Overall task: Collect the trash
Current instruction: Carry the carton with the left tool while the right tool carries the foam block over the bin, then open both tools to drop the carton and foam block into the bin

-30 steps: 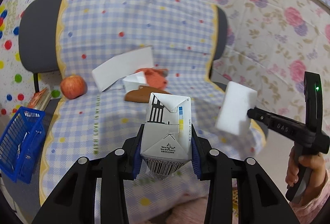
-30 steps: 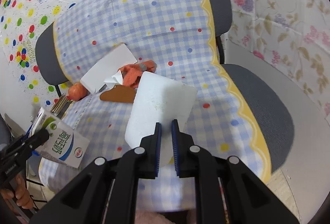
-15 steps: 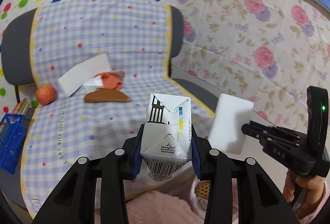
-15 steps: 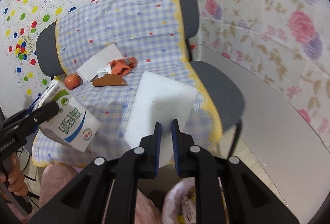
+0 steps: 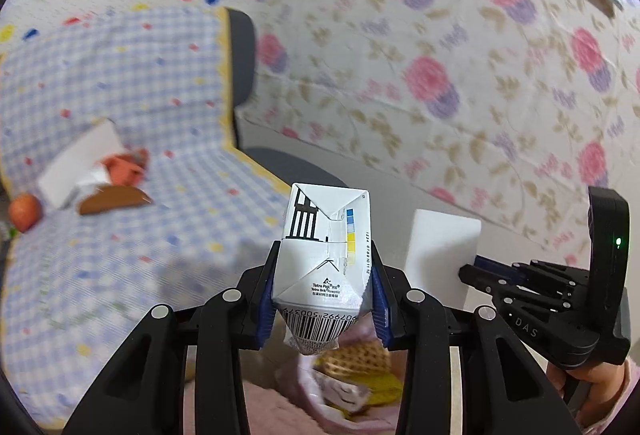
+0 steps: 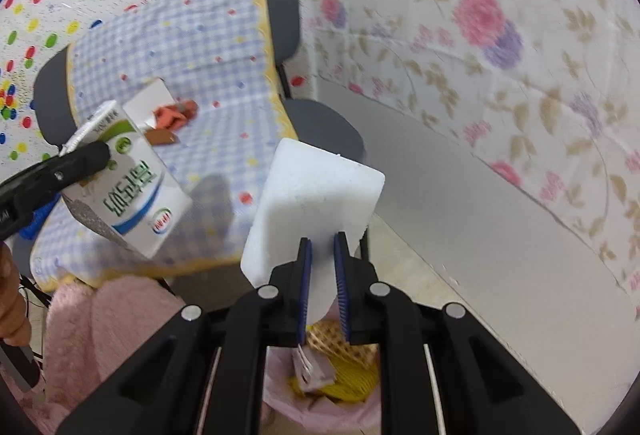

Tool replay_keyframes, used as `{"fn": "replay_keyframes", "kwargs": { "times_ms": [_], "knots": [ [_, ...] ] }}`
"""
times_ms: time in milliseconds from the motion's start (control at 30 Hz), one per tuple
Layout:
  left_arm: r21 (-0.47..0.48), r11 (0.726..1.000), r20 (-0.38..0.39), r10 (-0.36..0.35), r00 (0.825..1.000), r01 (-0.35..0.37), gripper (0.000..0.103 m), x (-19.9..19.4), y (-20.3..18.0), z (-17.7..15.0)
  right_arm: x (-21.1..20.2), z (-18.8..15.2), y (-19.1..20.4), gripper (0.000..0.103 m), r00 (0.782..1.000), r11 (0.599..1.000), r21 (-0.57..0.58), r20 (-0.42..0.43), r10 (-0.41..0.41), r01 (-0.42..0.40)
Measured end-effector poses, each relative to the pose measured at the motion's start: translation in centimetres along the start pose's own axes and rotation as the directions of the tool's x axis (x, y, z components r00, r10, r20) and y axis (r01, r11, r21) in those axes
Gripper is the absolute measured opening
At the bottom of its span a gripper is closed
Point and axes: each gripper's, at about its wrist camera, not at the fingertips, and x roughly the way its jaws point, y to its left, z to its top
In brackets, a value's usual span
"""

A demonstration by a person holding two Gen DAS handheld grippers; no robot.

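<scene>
Left of frame, on chair point(image 5: 120, 235): orange scrap point(image 5: 124, 165), brown piece point(image 5: 114, 197) uncollected. Centre: left gripper point(image 5: 322, 291) clamps milk carton point(image 5: 326, 259). Right: right gripper point(image 6: 322, 275) pinches foam block point(image 6: 312, 203). Both above trash bag point(image 6: 332, 399) at bottom, not dropped yet.

Glossy paperboard carton point(image 5: 326, 259), matt foam block point(image 6: 316, 203)

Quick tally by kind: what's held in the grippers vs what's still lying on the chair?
Held in grippers: 2, a milk carton in the left gripper and a white foam block in the right gripper
White card or paper on chair: 1
Orange crumpled scrap: 1
Brown flat piece: 1
Apple: 1
Total: 6
</scene>
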Motion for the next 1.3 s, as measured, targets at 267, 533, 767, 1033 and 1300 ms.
{"fn": "replay_keyframes", "kwargs": {
  "times_ms": [267, 533, 767, 1033, 1300],
  "knots": [
    [0.028, 0.996, -0.099, -0.086, 0.991, 0.089, 0.04, 4.9, -3.3, -3.6, 0.5, -3.3, -2.8, 0.014, 0.997, 0.998, 0.04, -0.066, -0.038, 0.041],
    [0.052, 0.992, -0.179, -0.105, 0.978, 0.116, 0.04, 8.2, -4.6, -5.2, 2.9, -5.0, -4.1, 0.015, 0.99, 0.998, 0.047, -0.138, -0.04, 0.047],
    [0.05, 0.989, -0.217, -0.123, 0.968, 0.137, 0.042, 9.9, -4.7, -5.8, 4.9, -5.8, -4.8, 0.016, 0.983, 0.997, 0.069, -0.182, -0.016, 0.029],
    [0.027, 0.996, -0.205, -0.081, 0.975, 0.089, 0.064, 9.7, -3.4, -5.3, 7.1, -6.2, -5.4, 0.045, 0.977, 0.994, 0.108, -0.211, -0.002, 0.025],
    [0.007, 1.0, -0.135, -0.006, 0.991, 0.007, 0.064, 6.9, -1.4, -3.1, 3.8, -3.9, -6.5, 0.045, 0.992, 0.991, 0.123, -0.123, -0.041, 0.056]
  ]
}}
